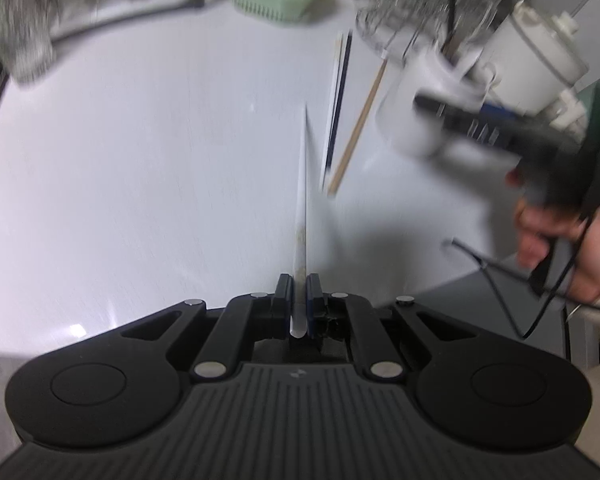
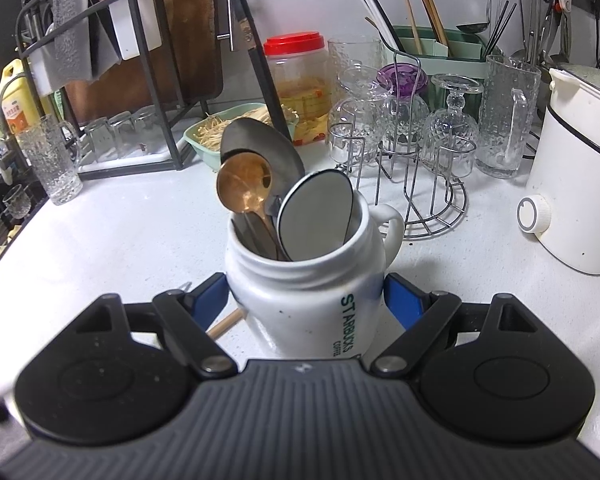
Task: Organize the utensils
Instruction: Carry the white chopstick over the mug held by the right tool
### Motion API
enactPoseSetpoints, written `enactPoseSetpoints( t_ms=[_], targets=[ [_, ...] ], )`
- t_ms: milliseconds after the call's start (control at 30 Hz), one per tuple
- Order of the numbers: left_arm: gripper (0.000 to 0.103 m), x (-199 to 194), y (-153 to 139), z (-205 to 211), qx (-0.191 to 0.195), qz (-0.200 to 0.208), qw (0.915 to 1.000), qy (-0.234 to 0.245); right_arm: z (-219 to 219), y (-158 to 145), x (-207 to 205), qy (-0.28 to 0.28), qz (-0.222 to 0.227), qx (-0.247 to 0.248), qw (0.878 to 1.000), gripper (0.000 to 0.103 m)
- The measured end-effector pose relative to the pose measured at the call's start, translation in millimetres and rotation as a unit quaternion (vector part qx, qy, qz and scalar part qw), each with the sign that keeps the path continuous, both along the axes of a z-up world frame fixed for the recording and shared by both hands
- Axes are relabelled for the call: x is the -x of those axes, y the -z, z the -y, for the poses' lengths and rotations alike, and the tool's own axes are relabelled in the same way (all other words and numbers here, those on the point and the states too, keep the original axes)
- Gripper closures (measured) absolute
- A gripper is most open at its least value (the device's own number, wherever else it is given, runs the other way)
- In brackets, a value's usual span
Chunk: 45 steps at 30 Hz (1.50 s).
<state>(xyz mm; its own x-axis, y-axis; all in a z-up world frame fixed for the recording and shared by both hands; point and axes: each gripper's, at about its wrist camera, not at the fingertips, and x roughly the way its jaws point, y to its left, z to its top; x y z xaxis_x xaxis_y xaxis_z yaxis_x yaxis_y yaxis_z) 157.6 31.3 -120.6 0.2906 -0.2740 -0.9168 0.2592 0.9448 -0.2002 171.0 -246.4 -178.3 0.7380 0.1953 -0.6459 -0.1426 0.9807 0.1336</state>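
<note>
Left hand-held gripper (image 1: 299, 300) pinches a white chopstick (image 1: 302, 216) while the right one (image 2: 306, 304) clamps the mug (image 2: 308, 304), probably steadying it for drop-in.

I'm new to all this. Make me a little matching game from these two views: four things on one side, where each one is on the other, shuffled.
Things:
1. white chopstick
2. copper spoon
3. white mug
4. wooden chopstick

Places:
A. lying on the counter
B. between the right gripper's blue pads
C. pinched in the left gripper
D. standing inside the mug

Pairs: 1-C, 2-D, 3-B, 4-A
</note>
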Motion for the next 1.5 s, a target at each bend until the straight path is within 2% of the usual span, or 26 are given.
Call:
enactPoseSetpoints(
  t_ms=[200,467,567,900,1133,1300,1500],
  targets=[
    [0.095,-24,-49,10,-0.008,0.055,0.9979,0.034,-6,2,0,0.001,0.007,0.009,1.0,0.016],
    [0.095,-45,-80,29,0.009,0.119,0.9918,0.045,-12,4,-2,0.002,0.016,0.02,1.0,0.016],
    [0.095,-52,-91,35,0.027,0.117,0.9913,0.054,-12,5,-3,0.001,0.017,0.024,1.0,0.016],
    [0.095,-74,-135,45,0.025,0.087,0.9868,0.134,-16,5,-4,0.002,0.013,0.036,0.999,0.016],
    [0.095,-87,-168,43,0.006,0.062,0.9821,0.178,-17,5,-4,0.002,0.013,0.042,0.999,0.016],
    [0.095,-100,-174,43,-0.019,0.03,0.9781,0.205,-19,6,-3,0.003,0.014,0.046,0.999,0.016],
    [0.095,-109,-196,50,-0.036,0.016,0.9725,0.229,-18,6,-3,0.002,0.013,0.048,0.999,0.016]
  ],
)
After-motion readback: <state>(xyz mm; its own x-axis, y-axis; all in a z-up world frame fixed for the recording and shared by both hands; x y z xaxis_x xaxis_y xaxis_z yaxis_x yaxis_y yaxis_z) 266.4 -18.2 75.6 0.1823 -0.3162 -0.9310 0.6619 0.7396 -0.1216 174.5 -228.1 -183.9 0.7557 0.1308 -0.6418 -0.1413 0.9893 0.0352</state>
